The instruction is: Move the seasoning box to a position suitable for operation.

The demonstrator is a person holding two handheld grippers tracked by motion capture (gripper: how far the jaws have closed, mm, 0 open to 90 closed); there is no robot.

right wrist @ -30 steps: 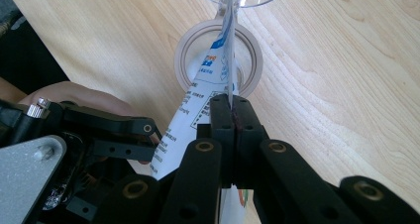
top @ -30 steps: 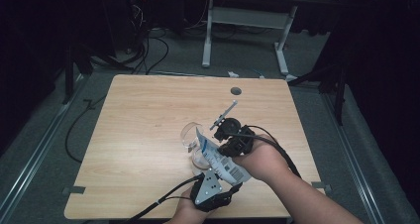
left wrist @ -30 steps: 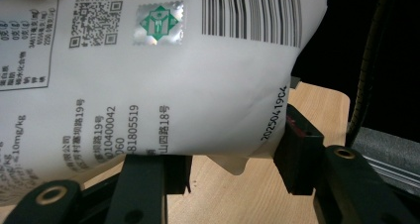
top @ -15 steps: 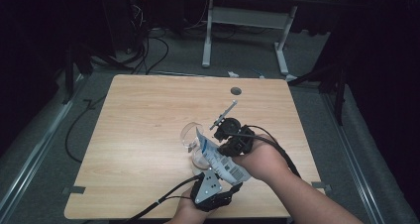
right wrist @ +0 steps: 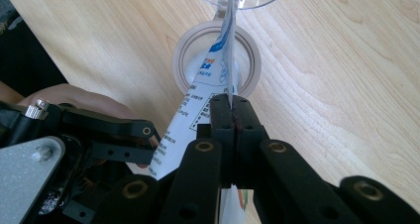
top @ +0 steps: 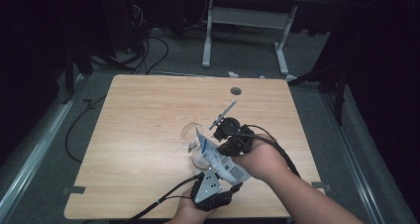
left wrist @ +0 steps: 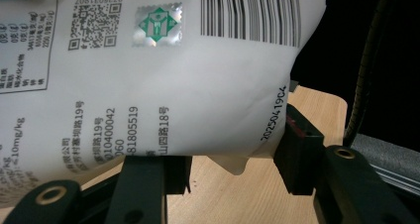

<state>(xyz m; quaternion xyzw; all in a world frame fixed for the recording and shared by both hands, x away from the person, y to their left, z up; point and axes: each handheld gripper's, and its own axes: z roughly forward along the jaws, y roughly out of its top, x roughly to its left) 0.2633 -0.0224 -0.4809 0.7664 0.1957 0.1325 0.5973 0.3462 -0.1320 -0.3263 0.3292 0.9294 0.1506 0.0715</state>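
High view: both grippers pinch a white printed pouch (top: 220,159), barcode showing, tilted over a clear glass (top: 192,137) near the tabletop's (top: 138,115) front edge.

The room lay dark, and light from above fell mainly on the wooden table (top: 148,135), leaving the floor and far desk dim. The high view was soft and slightly grainy. In the left gripper view the white bag (left wrist: 148,85) was bright, its print sharp, the jaws blurred. The right gripper view was evenly lit, with soft shadows.
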